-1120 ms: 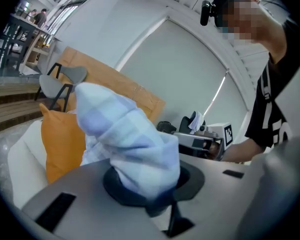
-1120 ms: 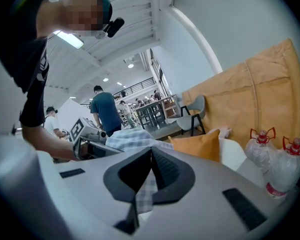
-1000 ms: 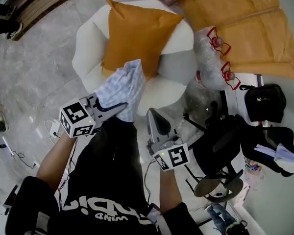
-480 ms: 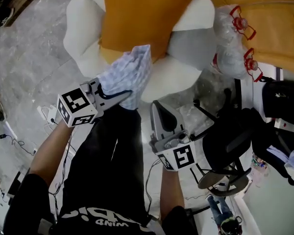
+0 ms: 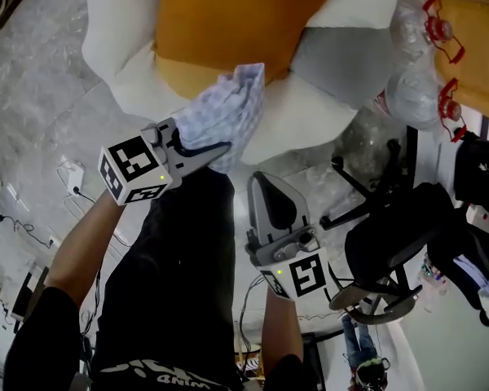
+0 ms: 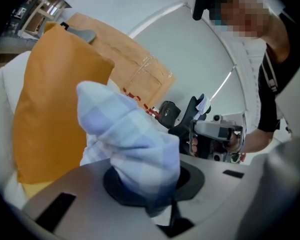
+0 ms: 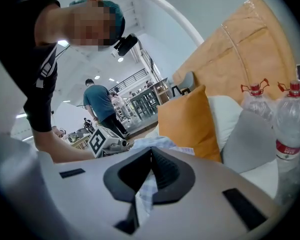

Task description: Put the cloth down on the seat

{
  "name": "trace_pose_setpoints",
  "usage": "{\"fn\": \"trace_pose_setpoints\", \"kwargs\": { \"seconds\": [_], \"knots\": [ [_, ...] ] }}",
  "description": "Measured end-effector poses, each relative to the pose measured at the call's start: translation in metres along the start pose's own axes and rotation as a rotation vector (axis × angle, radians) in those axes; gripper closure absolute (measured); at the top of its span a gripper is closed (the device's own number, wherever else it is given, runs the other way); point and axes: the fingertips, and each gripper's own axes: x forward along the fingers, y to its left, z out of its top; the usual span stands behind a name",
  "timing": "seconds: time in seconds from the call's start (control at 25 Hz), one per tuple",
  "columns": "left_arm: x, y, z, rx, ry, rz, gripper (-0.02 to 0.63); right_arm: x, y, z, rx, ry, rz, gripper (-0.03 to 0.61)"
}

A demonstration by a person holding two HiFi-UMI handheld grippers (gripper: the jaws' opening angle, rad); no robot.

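One checked cloth (image 5: 224,120) is shown clamped between the jaws of the left gripper (image 5: 218,150), its bunched folds standing up out of the pads in the left gripper view (image 6: 127,134). In the head view the bundle is seen at about 12 o'clock, over the front edge of the white seat (image 5: 301,125), with the orange cushion (image 5: 220,23) propped just beyond it at 12 o'clock and a grey cushion (image 5: 342,59) at 1 o'clock. Whether the cloth's far end already touches the seat cannot be made out. The right gripper (image 5: 265,187) is held at 5 o'clock from the cloth, apart from it; its jaws are seen drawn together with nothing pinched, the checked fabric showing only beyond them in the right gripper view (image 7: 155,143). Water bottles (image 5: 420,63) are stacked at 2 o'clock, beside the chair. The task is judged to be in its last stretch: the cloth has been brought to the chair, but the lowering onto the bare seat and the release are not yet done.
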Motion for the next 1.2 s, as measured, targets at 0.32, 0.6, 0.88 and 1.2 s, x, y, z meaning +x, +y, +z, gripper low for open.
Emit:
{"fn": "trace_pose_setpoints", "kwargs": {
  "seconds": [0.32, 0.6, 0.88, 1.2],
  "knots": [
    [0.051, 0.044, -0.045, 0.006, 0.064, -0.035, 0.541, 0.017, -0.036, -0.038, 0.031, 0.013, -0.021, 0.557],
    [0.057, 0.084, -0.070, -0.030, 0.079, 0.004, 0.541, 0.030, -0.050, -0.067, 0.062, 0.048, -0.014, 0.557],
    [0.047, 0.122, -0.100, -0.065, 0.146, 0.135, 0.539, 0.041, -0.052, -0.081, 0.064, 0.083, 0.009, 0.557],
    [0.027, 0.159, -0.116, -0.152, 0.177, 0.320, 0.528, 0.051, -0.053, -0.081, 0.065, 0.102, 0.027, 0.557]
  ]
}}
